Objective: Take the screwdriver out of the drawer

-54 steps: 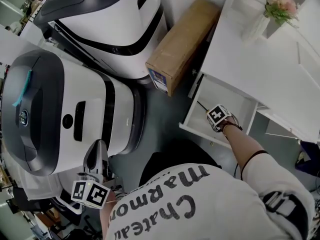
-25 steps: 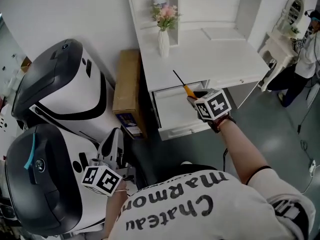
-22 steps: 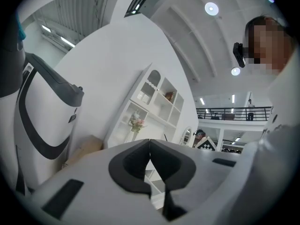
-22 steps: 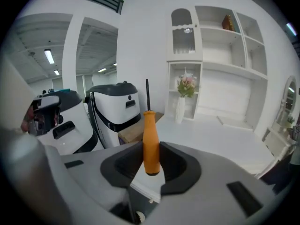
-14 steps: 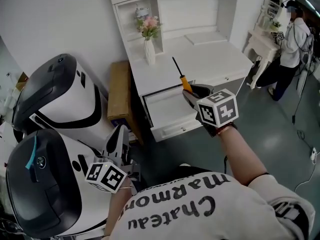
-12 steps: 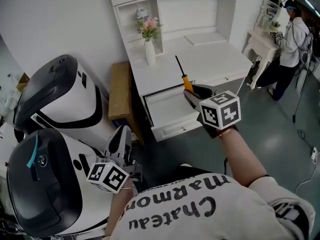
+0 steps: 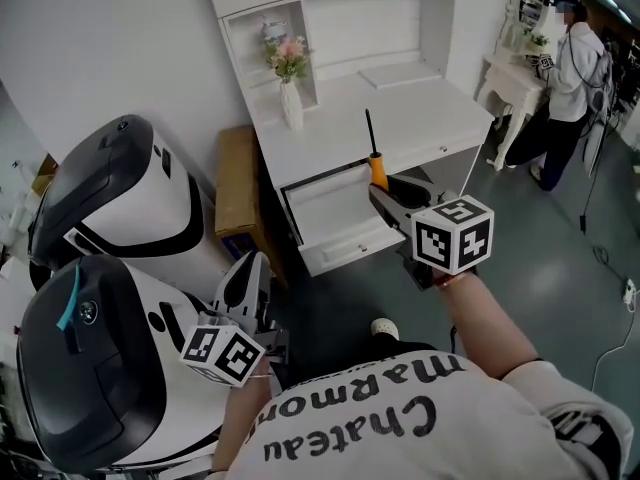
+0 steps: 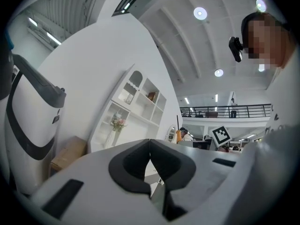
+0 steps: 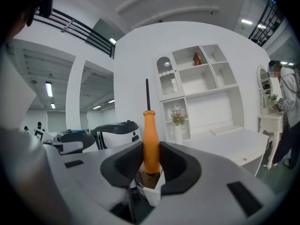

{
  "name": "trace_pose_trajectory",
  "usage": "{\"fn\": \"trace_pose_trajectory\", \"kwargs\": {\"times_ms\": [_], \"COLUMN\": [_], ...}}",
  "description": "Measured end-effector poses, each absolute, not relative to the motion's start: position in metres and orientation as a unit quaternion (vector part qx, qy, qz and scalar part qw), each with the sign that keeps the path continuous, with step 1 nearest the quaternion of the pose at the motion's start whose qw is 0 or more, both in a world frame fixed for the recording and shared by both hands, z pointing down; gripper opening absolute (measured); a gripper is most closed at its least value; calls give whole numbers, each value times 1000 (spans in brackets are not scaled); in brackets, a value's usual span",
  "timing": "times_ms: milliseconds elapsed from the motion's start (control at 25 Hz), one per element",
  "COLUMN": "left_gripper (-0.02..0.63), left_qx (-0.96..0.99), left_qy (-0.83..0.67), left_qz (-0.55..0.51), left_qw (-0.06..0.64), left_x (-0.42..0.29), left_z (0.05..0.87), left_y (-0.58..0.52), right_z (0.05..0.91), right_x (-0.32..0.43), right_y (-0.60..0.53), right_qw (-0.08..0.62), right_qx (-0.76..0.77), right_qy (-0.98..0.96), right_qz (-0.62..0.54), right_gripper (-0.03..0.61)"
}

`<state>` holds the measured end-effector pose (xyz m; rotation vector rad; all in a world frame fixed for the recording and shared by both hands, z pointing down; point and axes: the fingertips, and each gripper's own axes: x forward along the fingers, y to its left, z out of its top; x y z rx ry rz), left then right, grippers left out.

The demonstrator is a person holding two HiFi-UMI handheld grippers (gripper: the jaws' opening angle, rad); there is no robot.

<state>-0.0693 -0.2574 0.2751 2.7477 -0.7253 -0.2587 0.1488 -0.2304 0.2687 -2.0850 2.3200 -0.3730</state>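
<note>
My right gripper point(image 7: 385, 190) is shut on the orange handle of the screwdriver point(image 7: 376, 163), held above the open white drawer point(image 7: 335, 220) of the desk point(image 7: 400, 103). Its dark shaft points up and away. In the right gripper view the screwdriver point(image 9: 150, 139) stands upright between the jaws of the right gripper point(image 9: 151, 165), which clamp its handle. My left gripper point(image 7: 250, 283) hangs low at the left beside the white machines, jaws closed together with nothing in them. Those closed jaws of the left gripper point(image 8: 150, 159) fill the lower part of its own view.
Two large white and dark grey machines point(image 7: 110, 268) stand at the left. A cardboard box point(image 7: 235, 193) leans between them and the desk. A vase of flowers point(image 7: 290, 93) stands on the desk. A person point(image 7: 570, 68) stands at the far right by a small white table.
My right gripper has lifted the screwdriver out of the drawer and raised it, turning the shaft more upright. The left gripper has shifted a little to the right.
</note>
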Motion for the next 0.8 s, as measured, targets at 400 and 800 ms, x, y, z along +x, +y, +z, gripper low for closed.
{"fn": "trace_pose_trajectory", "kwargs": {"times_ms": [400,800], "left_gripper": [23,23], "left_qx": [949,949], "left_qy": [-250,-251], "left_qz": [-83,-70], "left_qw": [173,180], "left_x": [-62,-48], "left_z": [300,314], "left_y": [-238,-237], "right_z": [306,355], "right_x": [138,136], "right_y": [-202,-191], "right_qw": [-31,-63], "right_qx": [-653,-636], "right_qy": [742,744], "right_qz": [-148,-195], "right_gripper": [119,118]}}
